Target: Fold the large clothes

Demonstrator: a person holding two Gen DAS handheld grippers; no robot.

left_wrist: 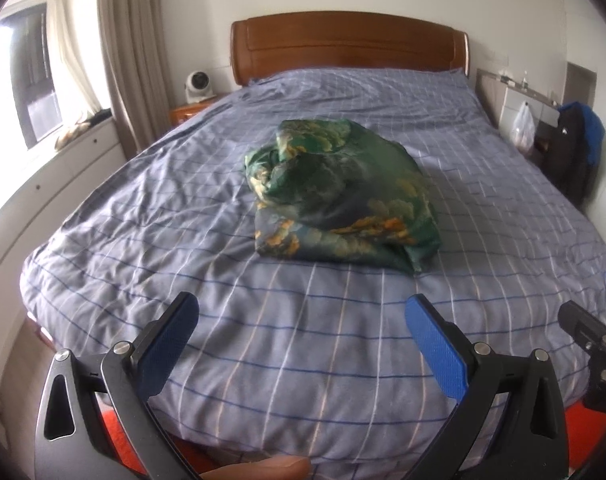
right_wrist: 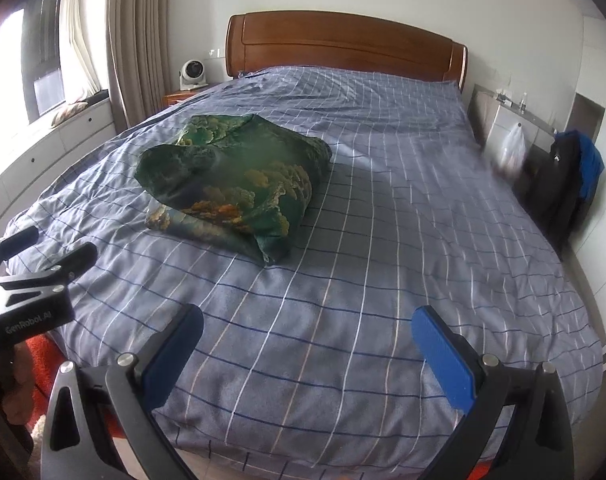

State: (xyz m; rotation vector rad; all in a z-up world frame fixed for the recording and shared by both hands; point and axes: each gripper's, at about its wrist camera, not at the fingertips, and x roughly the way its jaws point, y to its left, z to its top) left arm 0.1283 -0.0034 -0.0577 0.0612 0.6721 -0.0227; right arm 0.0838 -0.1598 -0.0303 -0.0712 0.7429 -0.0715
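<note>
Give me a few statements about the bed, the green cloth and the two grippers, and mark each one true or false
1. The green patterned garment lies bunched in a heap on the checked blue bedcover. True.
2. The left gripper is clamped on the garment. False: it is open, short of the cloth, holding nothing.
3. The right gripper is open. True.
4. The headboard is white metal. False: it is brown wood.
5. A small white fan stands on the nightstand beside the bed. True.
</note>
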